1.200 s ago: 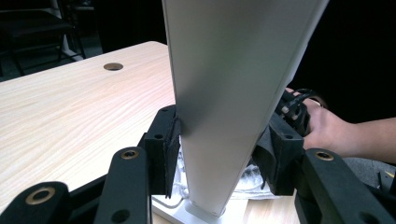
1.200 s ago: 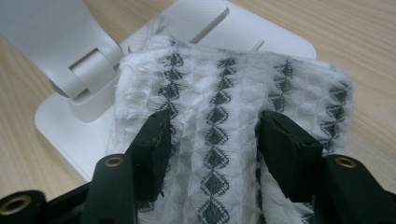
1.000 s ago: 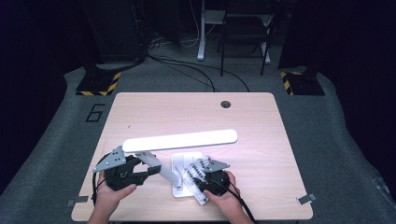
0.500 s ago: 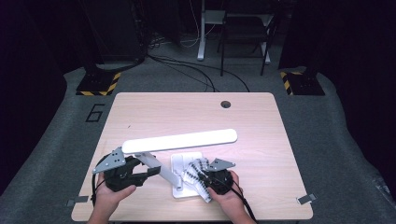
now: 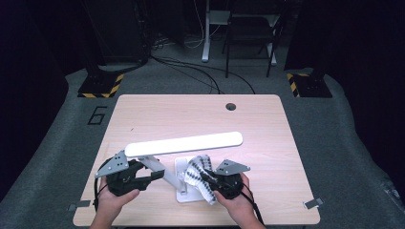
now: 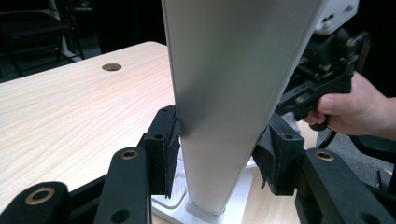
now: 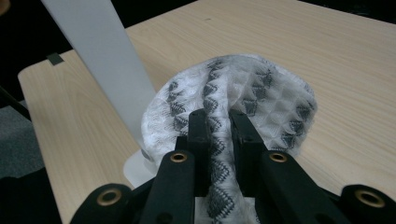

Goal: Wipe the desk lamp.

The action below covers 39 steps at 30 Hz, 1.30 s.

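A white desk lamp stands on the table, its long head [image 5: 184,143] level above its slanted arm [image 5: 165,174] and flat base [image 5: 184,194]. My left gripper [image 5: 155,175] is shut on the arm [image 6: 224,93], one pad [image 6: 170,154] pressing each side. My right gripper [image 5: 205,179] is shut on a white cloth [image 5: 197,171] with a grey zigzag pattern. In the right gripper view the cloth [image 7: 261,88] bunches ahead of the closed jaws of the right gripper [image 7: 218,135], lying against the lamp arm [image 7: 102,60] over the base [image 7: 137,168].
The light wooden table [image 5: 191,114] has a round cable hole [image 5: 231,106] near its far edge. The person's other hand [image 6: 355,107] and right gripper [image 6: 322,79] sit close behind the lamp arm. Dark floor, cables and stands lie beyond the table.
My right hand and the cloth have shifted very slightly over the lamp base. The left gripper still holds the arm in the same place.
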Tool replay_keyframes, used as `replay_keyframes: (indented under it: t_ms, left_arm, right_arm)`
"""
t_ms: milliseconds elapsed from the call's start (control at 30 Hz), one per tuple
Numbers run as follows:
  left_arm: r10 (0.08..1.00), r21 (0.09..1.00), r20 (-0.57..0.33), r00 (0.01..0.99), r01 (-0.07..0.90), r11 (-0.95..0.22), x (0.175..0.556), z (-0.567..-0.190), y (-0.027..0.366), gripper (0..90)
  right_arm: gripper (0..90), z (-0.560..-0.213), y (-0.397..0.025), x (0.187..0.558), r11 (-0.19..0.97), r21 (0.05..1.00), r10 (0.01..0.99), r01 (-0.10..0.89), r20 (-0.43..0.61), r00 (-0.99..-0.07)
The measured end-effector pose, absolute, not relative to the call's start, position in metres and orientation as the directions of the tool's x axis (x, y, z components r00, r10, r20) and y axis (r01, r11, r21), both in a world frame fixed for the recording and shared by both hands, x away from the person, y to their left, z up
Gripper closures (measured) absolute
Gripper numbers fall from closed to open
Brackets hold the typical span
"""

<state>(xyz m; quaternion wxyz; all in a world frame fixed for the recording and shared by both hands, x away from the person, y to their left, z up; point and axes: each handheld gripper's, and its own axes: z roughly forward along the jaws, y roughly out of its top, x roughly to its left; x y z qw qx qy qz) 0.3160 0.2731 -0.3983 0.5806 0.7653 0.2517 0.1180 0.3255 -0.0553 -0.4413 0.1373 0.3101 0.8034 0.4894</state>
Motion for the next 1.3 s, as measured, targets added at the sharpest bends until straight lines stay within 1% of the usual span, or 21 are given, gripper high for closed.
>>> replay_keyframes:
  t_ms: [333, 433, 633, 767, 1000, 1300]
  left_arm:
    - [0.525, 0.947, -0.108, 0.844, 0.248, -0.204, 0.316, -0.398, 0.273, 53.7]
    - [0.526, 0.947, -0.107, 0.844, 0.248, -0.205, 0.316, -0.398, 0.273, 53.7]
    - [0.525, 0.947, -0.102, 0.845, 0.245, -0.210, 0.316, -0.397, 0.273, 53.7]
    - [0.525, 0.947, -0.102, 0.845, 0.244, -0.210, 0.316, -0.397, 0.272, 53.7]
    - [0.532, 0.947, -0.100, 0.841, 0.244, -0.209, 0.315, -0.397, 0.272, 53.8]
    - [0.529, 0.947, -0.100, 0.843, 0.243, -0.209, 0.315, -0.398, 0.272, 53.8]
  right_arm:
    - [80.4, -0.430, -0.044, 0.318, 0.255, 0.899, 0.570, 0.356, 0.158, -0.807]
    - [80.4, -0.429, -0.039, 0.318, 0.244, 0.909, 0.552, 0.338, 0.156, -0.819]
    - [80.3, -0.441, -0.025, 0.322, 0.282, 0.895, 0.539, 0.347, 0.151, -0.828]
    - [80.2, -0.451, -0.015, 0.325, 0.291, 0.883, 0.535, 0.368, 0.169, -0.828]
    - [80.1, -0.449, -0.001, 0.325, 0.295, 0.889, 0.517, 0.350, 0.160, -0.841]
    - [80.1, -0.460, 0.002, 0.328, 0.317, 0.879, 0.528, 0.357, 0.149, -0.836]
